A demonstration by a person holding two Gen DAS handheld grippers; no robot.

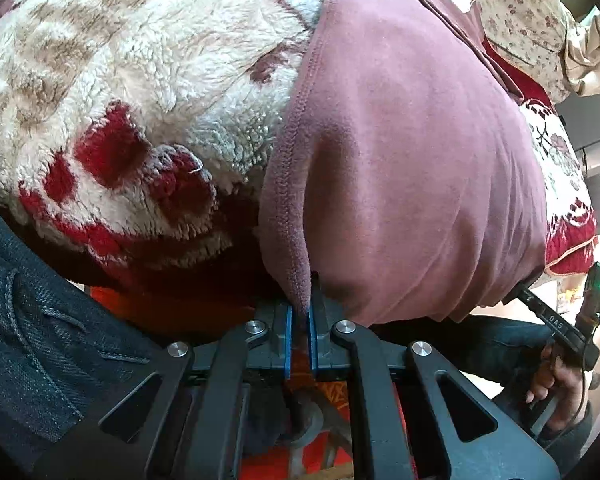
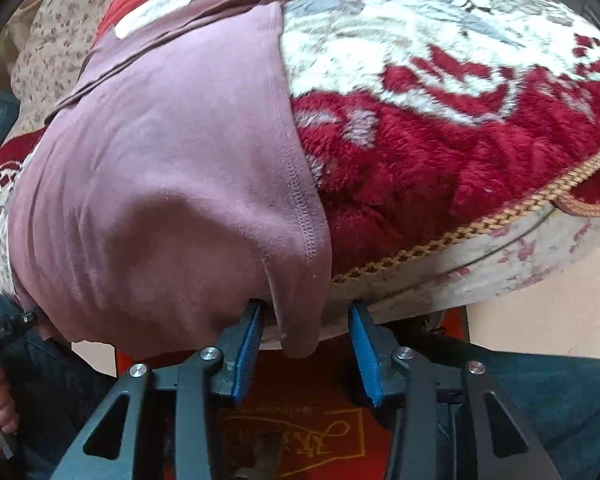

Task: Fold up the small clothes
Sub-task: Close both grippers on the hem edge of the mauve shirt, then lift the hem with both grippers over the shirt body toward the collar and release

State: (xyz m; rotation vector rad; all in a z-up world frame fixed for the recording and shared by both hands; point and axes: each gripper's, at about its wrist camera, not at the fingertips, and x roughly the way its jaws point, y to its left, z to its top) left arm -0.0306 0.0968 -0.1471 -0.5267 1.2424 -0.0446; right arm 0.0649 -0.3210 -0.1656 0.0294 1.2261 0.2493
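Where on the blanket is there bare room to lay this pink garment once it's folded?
Bare blanket lies right of the garment, out to the corded edge. More lies left of it. The near edge is crowded by both grippers.

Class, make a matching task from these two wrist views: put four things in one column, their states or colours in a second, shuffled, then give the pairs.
1. left gripper
2. right gripper
3. pink garment
4. fleece blanket

A. red and cream, spread under the garment
B. jaws apart around a hanging corner
C. dusty pink, draped over the near edge
D. clamped on a stitched hem

Pairs: 1-D, 2-B, 3-C, 4-A
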